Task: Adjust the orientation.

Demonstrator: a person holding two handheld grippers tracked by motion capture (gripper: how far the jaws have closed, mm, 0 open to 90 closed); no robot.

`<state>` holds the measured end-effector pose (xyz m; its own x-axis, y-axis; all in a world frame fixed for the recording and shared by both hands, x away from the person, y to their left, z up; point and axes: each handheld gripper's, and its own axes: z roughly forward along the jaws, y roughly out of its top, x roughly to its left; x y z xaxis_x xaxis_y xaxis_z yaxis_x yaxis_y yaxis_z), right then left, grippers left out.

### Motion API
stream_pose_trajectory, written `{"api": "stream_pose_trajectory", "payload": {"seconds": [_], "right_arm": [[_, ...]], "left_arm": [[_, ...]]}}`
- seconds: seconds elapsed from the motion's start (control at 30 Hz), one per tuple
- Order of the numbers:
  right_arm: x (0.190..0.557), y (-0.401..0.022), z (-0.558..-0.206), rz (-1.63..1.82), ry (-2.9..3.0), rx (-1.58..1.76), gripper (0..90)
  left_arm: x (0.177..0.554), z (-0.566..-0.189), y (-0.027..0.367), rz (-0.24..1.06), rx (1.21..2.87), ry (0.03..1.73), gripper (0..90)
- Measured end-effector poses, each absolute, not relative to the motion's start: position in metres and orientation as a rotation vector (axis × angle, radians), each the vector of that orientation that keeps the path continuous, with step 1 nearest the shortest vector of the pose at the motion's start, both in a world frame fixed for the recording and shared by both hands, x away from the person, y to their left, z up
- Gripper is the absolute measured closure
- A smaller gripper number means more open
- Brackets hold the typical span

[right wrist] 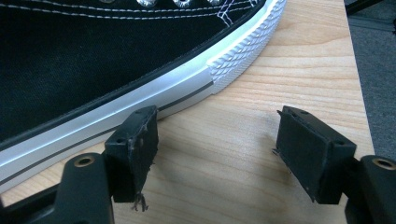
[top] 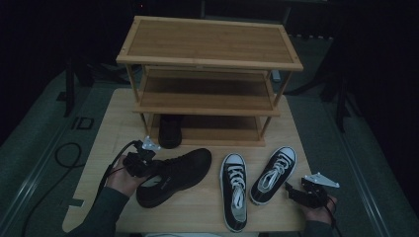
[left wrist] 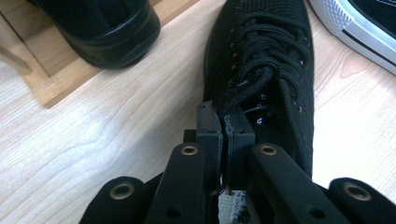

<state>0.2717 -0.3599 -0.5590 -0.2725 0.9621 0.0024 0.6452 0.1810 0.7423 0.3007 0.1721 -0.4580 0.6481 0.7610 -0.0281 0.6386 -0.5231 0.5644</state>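
A black knit lace-up shoe (top: 180,173) lies on the table in front of the rack, toe toward the right. My left gripper (top: 141,163) is at its heel end; in the left gripper view the pads of that gripper (left wrist: 224,123) are pinched on the fabric at the opening of the shoe (left wrist: 266,51), just behind the laces. My right gripper (top: 296,192) rests at the table's front right, open. Its jaws (right wrist: 217,135) stand wide with bare wood between them, next to the white rubber sole of a black canvas sneaker (right wrist: 93,60).
A three-tier wooden shoe rack (top: 207,39) stands at the back of the table. A black shoe (top: 170,131) sits on its bottom shelf at the left. Two black-and-white sneakers (top: 234,190) (top: 274,173) lie side by side at the front. The table's right edge (right wrist: 359,84) is close to my right gripper.
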Motion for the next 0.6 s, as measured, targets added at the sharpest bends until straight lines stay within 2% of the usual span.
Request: {"api": "stream_pose_trajectory", "payload": {"seconds": [0.23,0.6], "right_arm": [[0.272,-0.360,-0.559,0.886,1.990,1.506,29.2],[0.272,-0.360,-0.559,0.886,1.990,1.506,29.1]], "left_arm": [[0.306,-0.461,0.167,0.300,2.400,1.047,82.1],[0.320,-0.467,0.159,0.282,2.482,0.959,80.6]]}}
